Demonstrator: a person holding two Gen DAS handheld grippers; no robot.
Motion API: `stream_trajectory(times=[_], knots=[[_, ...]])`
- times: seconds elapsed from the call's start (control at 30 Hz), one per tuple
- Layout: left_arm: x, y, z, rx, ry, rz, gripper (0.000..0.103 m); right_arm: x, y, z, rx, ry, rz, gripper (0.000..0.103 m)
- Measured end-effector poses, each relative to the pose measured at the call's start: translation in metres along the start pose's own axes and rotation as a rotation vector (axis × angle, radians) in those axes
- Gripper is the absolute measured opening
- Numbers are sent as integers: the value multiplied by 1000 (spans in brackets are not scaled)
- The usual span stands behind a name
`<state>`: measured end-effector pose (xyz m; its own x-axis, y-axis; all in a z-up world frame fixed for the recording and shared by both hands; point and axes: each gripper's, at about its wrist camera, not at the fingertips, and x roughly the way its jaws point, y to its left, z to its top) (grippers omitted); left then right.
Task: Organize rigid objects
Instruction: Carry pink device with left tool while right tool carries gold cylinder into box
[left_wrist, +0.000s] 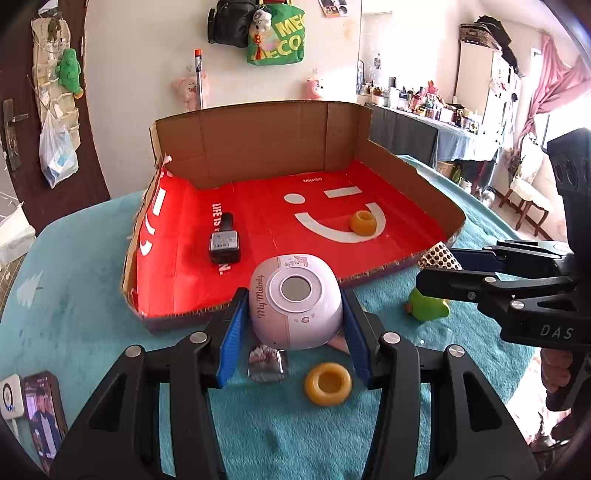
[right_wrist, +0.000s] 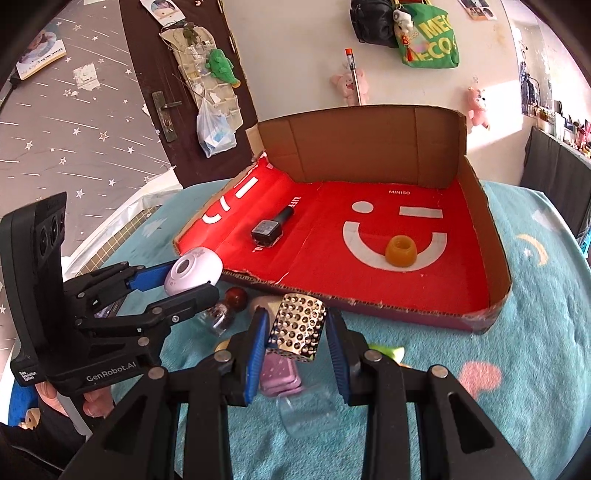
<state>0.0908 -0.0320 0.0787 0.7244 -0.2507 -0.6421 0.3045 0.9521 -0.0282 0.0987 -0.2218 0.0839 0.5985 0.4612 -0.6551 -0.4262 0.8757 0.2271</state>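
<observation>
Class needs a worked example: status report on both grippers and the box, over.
Left gripper shut on lilac speaker. Right gripper shut on perforated block. Both short of red box. Path clear.

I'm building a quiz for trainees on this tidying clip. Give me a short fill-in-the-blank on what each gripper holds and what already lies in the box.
1. The left gripper is shut on a lilac gadget printed with the words My ____.
2. The right gripper holds a perforated ____-coloured block.
3. On the red floor of the cardboard box lie a yellow cup and a ____ bottle.

Missing words: Melody; silver; black
</observation>
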Motion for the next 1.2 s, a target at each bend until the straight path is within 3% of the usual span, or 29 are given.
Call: stream_trajectory(times=[0.57,1.2], knots=[[27,8,27,32,16,22,47,18,-17,22,-4,18,-36,34],[65,17,35,19,90,31,47,49,-43,35,29,69,-95,34]])
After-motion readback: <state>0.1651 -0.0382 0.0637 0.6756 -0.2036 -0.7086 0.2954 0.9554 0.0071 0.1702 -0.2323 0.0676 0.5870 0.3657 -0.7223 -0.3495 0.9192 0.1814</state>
